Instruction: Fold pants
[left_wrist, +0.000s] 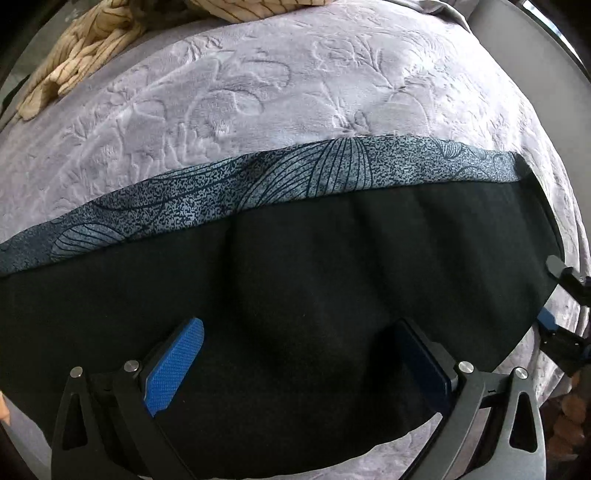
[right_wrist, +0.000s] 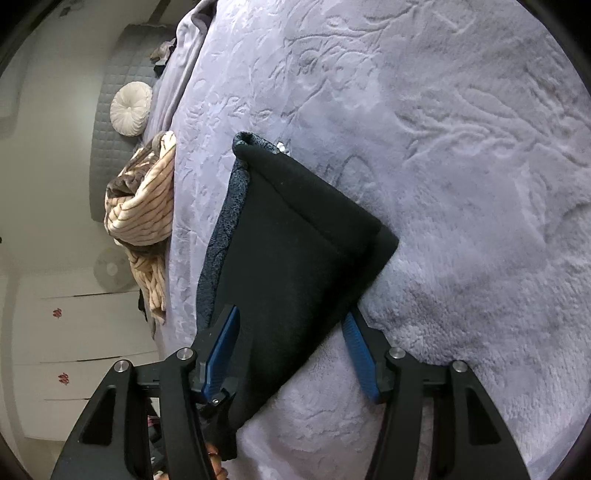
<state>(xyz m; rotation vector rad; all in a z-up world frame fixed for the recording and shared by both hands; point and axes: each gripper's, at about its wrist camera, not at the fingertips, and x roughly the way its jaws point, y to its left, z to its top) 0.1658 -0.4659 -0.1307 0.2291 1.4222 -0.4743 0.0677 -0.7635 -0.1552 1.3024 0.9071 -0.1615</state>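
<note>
1. Your pants (left_wrist: 295, 295) lie on the bed (left_wrist: 258, 92), black side up, with a patterned blue strip along the far edge.
2. Left gripper (left_wrist: 301, 363): jaws spread wide over the pants, grasping nothing.
3. Right gripper (right_wrist: 291, 354): jaws released, straddling the pants' corner.
4. A striped blanket (right_wrist: 144, 221) sits at the bed's left edge.

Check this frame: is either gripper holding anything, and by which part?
Nothing is clamped. The left gripper and right gripper both stand open around the pants.

- Black pants (left_wrist: 314, 280) lie folded flat on the bed, a blue-grey patterned layer showing along the far edge.
- In the right wrist view the pants (right_wrist: 295, 236) narrow to a rolled, rounded end.
</note>
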